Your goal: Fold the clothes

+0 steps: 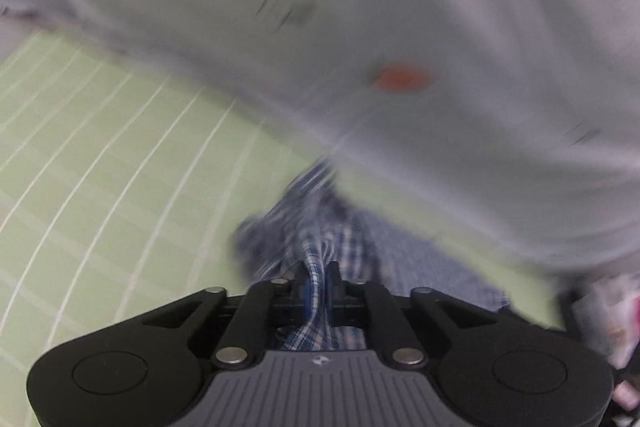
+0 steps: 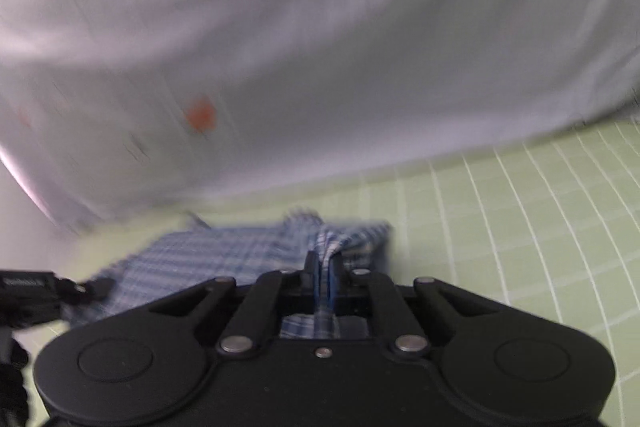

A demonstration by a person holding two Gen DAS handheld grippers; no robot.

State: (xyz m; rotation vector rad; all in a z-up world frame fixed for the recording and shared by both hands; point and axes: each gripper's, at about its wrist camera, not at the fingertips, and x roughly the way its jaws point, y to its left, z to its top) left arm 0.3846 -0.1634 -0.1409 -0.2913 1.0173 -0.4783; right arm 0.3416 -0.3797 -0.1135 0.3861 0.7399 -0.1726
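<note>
A blue and white plaid garment [image 1: 316,227] lies bunched on a light green gridded sheet [image 1: 100,167]. My left gripper [image 1: 317,277] is shut on a pinched fold of it. In the right wrist view the same plaid garment [image 2: 224,255] spreads to the left, and my right gripper [image 2: 323,267] is shut on another fold of it. Both views are blurred by motion.
A large white cloth with an orange spot [image 1: 402,78] fills the far side of both views; it also shows in the right wrist view [image 2: 202,115]. The other gripper's black body [image 2: 36,291] shows at the left edge. Green sheet [image 2: 520,227] lies to the right.
</note>
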